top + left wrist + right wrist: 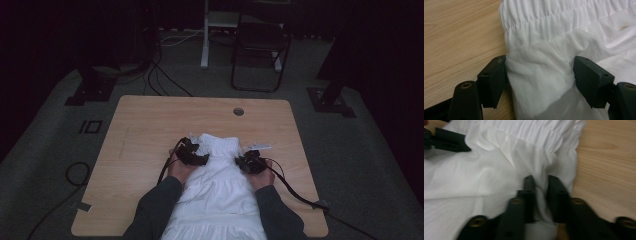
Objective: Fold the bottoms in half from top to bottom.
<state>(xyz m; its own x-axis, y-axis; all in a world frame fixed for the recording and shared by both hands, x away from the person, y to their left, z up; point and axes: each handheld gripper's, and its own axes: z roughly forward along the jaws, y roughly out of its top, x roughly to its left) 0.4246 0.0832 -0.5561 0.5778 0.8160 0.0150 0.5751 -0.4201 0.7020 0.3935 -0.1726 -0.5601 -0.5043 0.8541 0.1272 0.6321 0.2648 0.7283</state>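
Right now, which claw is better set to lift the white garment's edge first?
Right. The right claw has its jaws nearly closed on a fold of the white garment near the elastic band. The left claw stands wide open around the cloth and would have to close first.

Left hand-held gripper (539,82) at the bottom of the frame, its two black jaws standing wide apart, one at lower left, one at lower right. White garment (564,37) fills the centre and right; a fold of its thin fabric lies between the jaws, touching both inner faces. Gathered elastic band (544,17) crosses the upper frame. Light wooden table (459,35) occupies the left side.
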